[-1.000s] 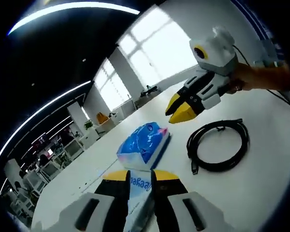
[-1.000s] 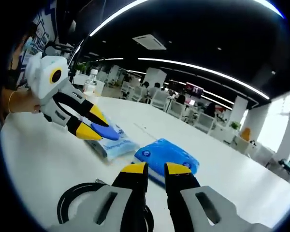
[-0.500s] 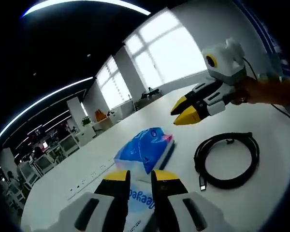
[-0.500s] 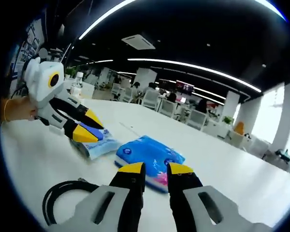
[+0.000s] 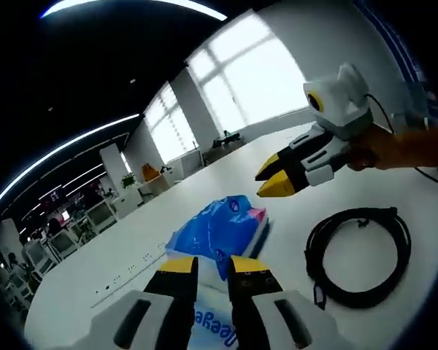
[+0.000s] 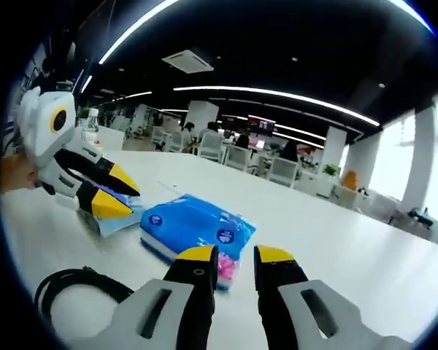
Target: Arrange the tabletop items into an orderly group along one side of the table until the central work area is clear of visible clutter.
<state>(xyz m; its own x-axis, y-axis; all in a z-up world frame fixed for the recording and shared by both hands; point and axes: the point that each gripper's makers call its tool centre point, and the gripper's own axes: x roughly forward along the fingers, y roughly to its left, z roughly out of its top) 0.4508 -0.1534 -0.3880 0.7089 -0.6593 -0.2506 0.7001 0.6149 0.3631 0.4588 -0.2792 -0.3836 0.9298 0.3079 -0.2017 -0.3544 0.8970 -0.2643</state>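
L gripper (image 5: 210, 264) jaws clamp pale tissue pack (image 6: 115, 214). R gripper (image 6: 233, 254) slightly open, empty, above blue tissue pack (image 6: 196, 229). Advice: lower R straight, straddle pack edge, avoid cable (image 5: 359, 254) alongside.

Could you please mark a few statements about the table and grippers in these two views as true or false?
1. The left gripper is clamped on a light blue packet. True.
2. The black cable is stretched out straight. False: it lies coiled on the white table.
3. The right gripper holds the blue tissue pack. False: its jaws are empty and slightly apart above the table.
4. A bottle stands behind the left gripper in the right gripper view. True.
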